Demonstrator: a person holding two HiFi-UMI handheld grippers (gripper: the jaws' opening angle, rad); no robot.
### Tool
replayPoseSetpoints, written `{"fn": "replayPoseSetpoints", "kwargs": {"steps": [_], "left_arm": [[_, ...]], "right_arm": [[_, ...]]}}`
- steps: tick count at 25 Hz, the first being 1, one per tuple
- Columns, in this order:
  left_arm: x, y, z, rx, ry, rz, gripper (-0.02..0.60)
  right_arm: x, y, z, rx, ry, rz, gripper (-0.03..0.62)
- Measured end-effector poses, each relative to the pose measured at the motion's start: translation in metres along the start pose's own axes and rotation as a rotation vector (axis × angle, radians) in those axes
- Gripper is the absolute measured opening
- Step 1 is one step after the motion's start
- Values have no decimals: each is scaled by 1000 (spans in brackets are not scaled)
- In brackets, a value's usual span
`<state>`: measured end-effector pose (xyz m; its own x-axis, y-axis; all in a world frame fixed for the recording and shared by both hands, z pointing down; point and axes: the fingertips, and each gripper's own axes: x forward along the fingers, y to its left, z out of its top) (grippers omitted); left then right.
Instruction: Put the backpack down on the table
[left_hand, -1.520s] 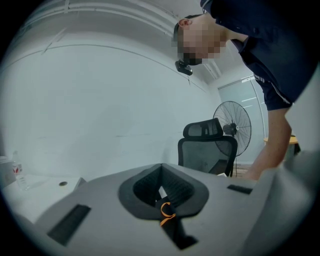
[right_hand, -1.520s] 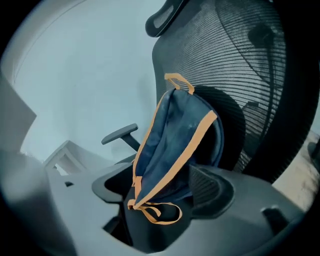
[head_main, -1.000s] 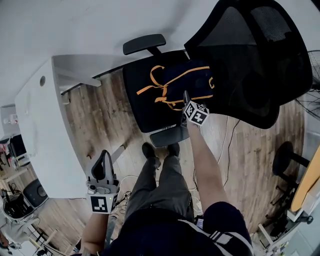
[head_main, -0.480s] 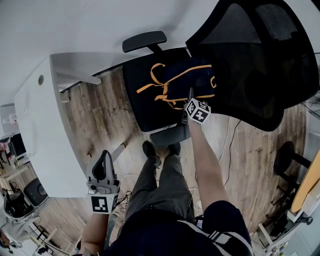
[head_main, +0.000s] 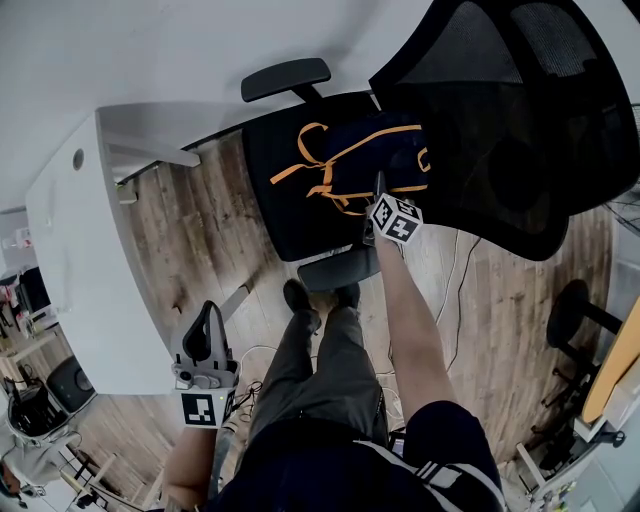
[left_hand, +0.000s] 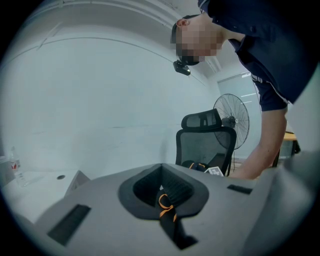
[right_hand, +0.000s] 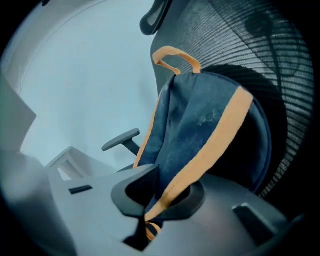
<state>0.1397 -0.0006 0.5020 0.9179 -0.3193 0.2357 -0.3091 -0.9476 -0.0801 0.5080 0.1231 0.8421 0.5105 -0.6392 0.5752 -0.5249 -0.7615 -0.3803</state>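
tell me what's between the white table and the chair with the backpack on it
A stretch of bare wooden floor lies between the white table and the chair holding the backpack, as the head view shows.

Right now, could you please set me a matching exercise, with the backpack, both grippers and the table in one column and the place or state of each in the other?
Things:
1. backpack
2. right gripper
3. left gripper
4. table

Places or states:
A. shut on nothing, by the table's near corner
B. white, left of the chair in the head view
C. lying on the black chair seat
D. clamped on an orange strap

Pairs: 1-C, 2-D, 3-A, 4-B. The right gripper's jaws have just closed on that strap.
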Motion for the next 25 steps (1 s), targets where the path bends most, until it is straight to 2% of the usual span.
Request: {"fn": "replayPoseSetpoints", "kwargs": {"steps": [8, 20, 25], "left_arm": [[-2, -2, 1, 26, -10, -7, 3], [0, -3, 8, 15, -22, 3, 3], [5, -7, 23, -3, -68, -20, 3]], "right_arm": [[-11, 21, 15, -101, -41, 52, 11], [-43, 51, 54, 6, -125, 153, 8], [-64, 66, 75, 40, -151, 199, 8]]}}
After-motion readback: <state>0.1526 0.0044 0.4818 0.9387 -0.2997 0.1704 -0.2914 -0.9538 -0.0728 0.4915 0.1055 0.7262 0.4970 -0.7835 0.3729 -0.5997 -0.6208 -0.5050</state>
